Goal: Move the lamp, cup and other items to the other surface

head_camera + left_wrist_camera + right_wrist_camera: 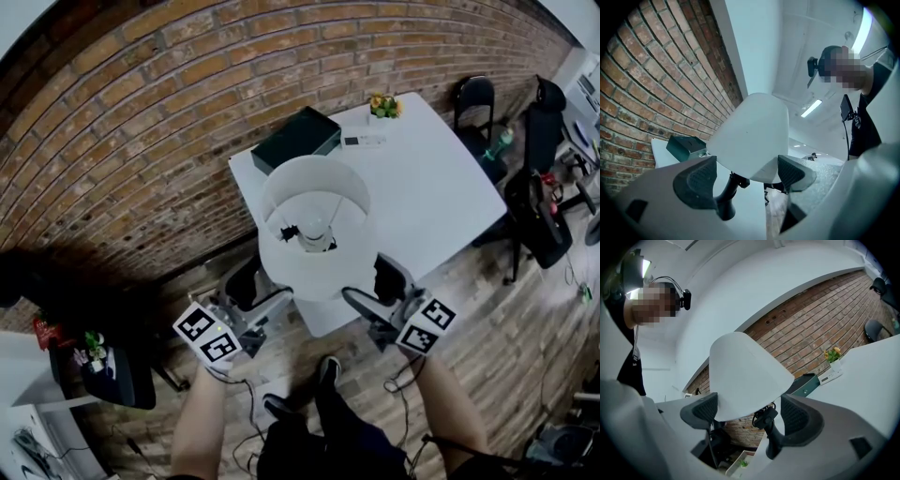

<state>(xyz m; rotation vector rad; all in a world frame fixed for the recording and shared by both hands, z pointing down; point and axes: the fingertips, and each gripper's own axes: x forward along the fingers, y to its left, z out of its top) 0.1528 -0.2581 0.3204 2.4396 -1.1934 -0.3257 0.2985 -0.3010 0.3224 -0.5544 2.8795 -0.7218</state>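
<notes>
**Lamp [314, 225] aloft between two open grippers**

Both pairs of jaws stand wide apart, clamping nothing. The left gripper [261, 292] and right gripper [375, 286] bracket the white shade from either side (tips hidden under its rim), over the white table's [441, 187] near edge. Farther back lie a dark green box [295, 139], a remote [364, 141] and a flower pot [383, 106]. A brick wall [141, 112] stands behind, with a wood floor [506, 319] below.
</notes>
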